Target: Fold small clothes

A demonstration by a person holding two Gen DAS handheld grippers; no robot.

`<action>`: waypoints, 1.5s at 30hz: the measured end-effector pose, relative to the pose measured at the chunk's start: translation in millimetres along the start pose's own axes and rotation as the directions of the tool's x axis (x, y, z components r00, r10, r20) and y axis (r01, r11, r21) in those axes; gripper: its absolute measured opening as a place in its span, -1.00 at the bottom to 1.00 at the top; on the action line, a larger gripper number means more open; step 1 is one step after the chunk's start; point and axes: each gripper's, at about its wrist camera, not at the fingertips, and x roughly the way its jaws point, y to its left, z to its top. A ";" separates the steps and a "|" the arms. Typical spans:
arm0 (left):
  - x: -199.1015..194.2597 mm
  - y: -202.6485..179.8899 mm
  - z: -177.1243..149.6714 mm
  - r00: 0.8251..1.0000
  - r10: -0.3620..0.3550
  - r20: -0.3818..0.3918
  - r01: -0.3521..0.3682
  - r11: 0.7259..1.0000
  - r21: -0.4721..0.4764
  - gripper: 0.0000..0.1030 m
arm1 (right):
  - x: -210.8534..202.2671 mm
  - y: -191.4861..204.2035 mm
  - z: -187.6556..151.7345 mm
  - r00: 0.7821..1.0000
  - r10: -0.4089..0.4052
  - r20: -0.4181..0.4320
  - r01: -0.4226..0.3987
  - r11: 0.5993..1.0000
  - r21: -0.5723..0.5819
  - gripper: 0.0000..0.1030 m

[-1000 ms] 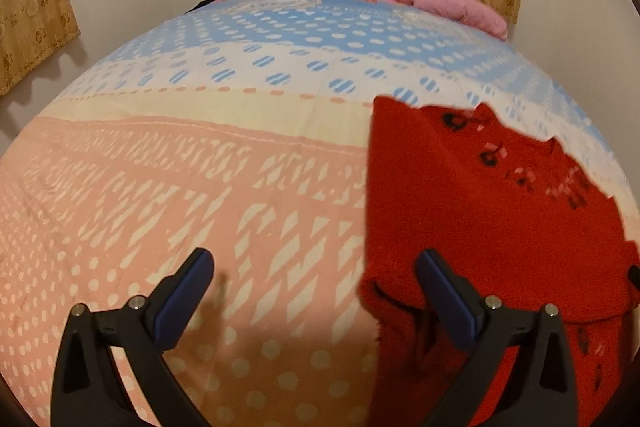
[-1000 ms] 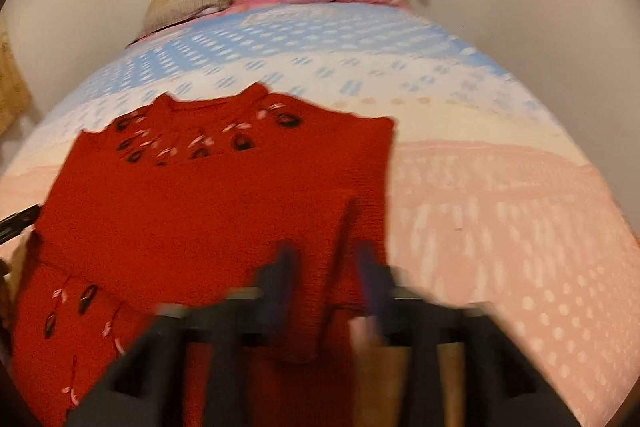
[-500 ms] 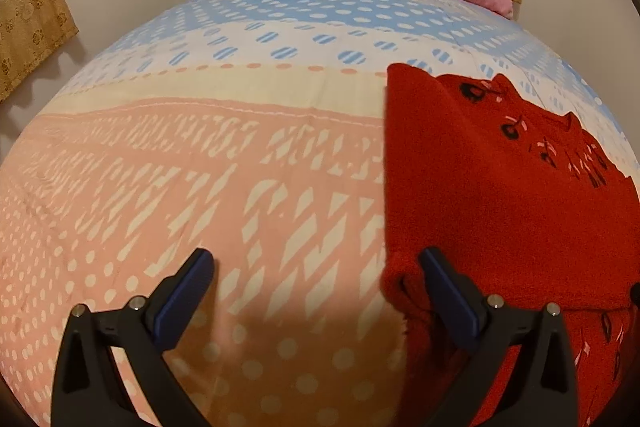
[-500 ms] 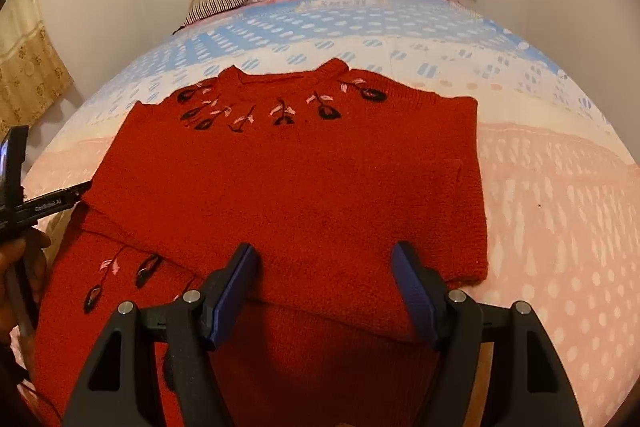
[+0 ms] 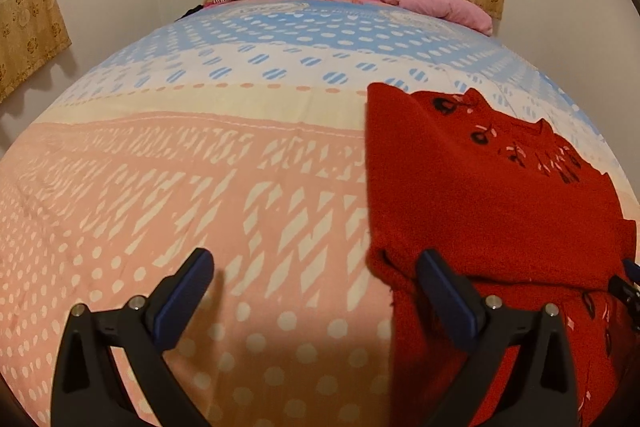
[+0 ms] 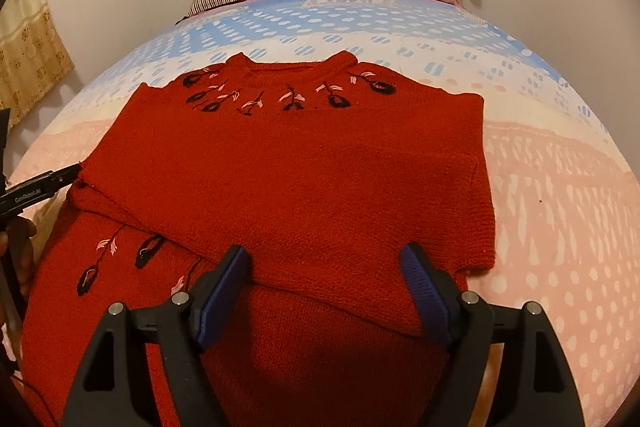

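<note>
currently, red sweater [image 6: 288,179] folded on bedspread's [image 5: 200,187] right half, left half bare; my left gripper [image 5: 316,291] wide, empty; right gripper [image 6: 324,287] just widened, empty; "ganrobot.ai" on left tong.

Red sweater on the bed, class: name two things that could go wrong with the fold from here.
1. Both grippers are open; the folded top layer of the red sweater lies loose and could slide.
2. The left gripper straddles the sweater's edge and bedspread, so closing might pinch bedding too.
</note>
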 end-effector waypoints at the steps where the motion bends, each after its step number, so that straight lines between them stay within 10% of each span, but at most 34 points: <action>1: -2.1 0.9 -0.9 1.000 -0.004 0.003 0.004 1.000 -0.003 1.00 | -0.8 -1.9 0.0 1.000 0.012 0.004 -0.012 1.000 0.009 0.55; 24: -56.2 -20.5 -27.6 0.993 -0.119 0.027 0.117 0.990 0.074 1.00 | -40.4 -17.0 -14.6 0.990 0.086 0.109 -0.098 0.990 0.104 0.55; 45: -129.2 -1.0 -106.9 0.971 -0.234 -0.041 0.238 0.963 0.130 1.00 | -85.2 5.6 -70.2 0.993 0.112 0.029 -0.112 0.994 0.008 0.55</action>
